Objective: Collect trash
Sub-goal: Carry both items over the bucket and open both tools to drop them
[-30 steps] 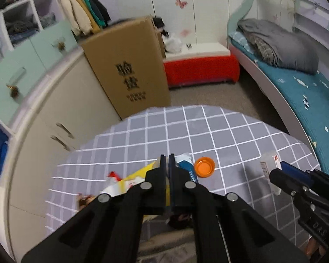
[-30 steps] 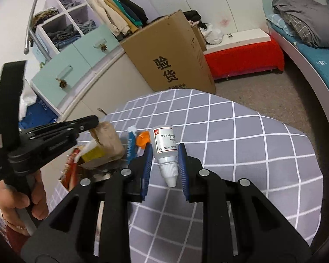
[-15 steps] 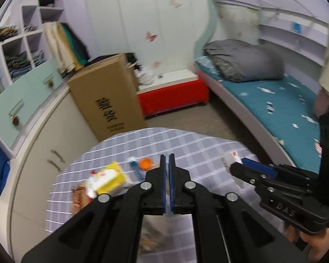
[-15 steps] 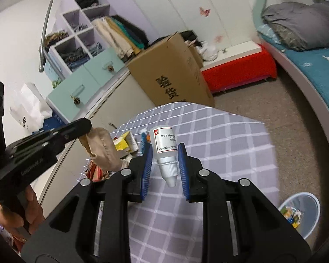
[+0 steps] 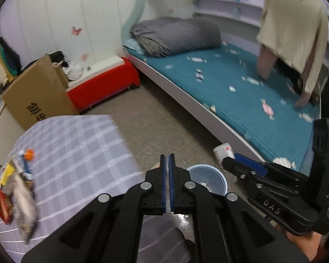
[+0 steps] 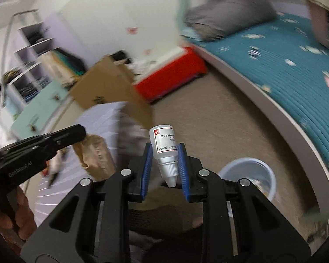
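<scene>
My right gripper is shut on a small white bottle with a red-and-white label, nozzle pointing back at the camera. In the left wrist view this gripper and the bottle hang over the floor beside a pale blue bin. The bin holds some scraps. My left gripper is shut, just left of the bin. The right wrist view shows its tip pinching a crumpled brown paper bag.
A table with a grey check cloth stands at the left, with an orange cap, a yellow wrapper and a silver packet. A teal bed, a cardboard box and a red bench ring the carpet. A person leans on the bed.
Both grippers have swung right, away from the table and out over the carpet. The blue bin has come into view below them. Both grips look unchanged.
</scene>
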